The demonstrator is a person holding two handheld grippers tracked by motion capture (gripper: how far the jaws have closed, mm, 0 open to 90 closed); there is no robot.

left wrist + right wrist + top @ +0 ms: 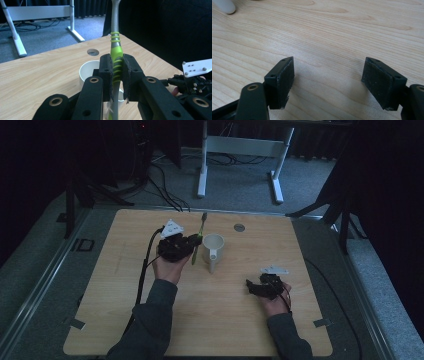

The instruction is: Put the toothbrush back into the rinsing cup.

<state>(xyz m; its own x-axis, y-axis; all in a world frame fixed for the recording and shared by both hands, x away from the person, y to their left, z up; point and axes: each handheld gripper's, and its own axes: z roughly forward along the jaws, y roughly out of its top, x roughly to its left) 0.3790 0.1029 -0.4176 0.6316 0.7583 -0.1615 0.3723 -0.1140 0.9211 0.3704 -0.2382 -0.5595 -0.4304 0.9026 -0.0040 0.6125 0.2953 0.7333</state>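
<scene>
1. While my left hand sits at the table's far middle, my left gripper is clamped on the green-and-grey toothbrush, which stands upright.
2. Just right of it stands the white mug, handle toward me.
3. Nearer and further right, my right gripper hangs over bare wood, jaws spread wide, holding nothing.

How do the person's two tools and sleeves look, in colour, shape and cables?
Both tools are black, each with two flat rectangular jaw pads and brass-coloured rivets at the joints. The left tool carries a pale three-cornered plate, and a black cable trails back along the forearm. The right tool has a similar pale plate with small holes. The sleeves are dark grey and long.
</scene>
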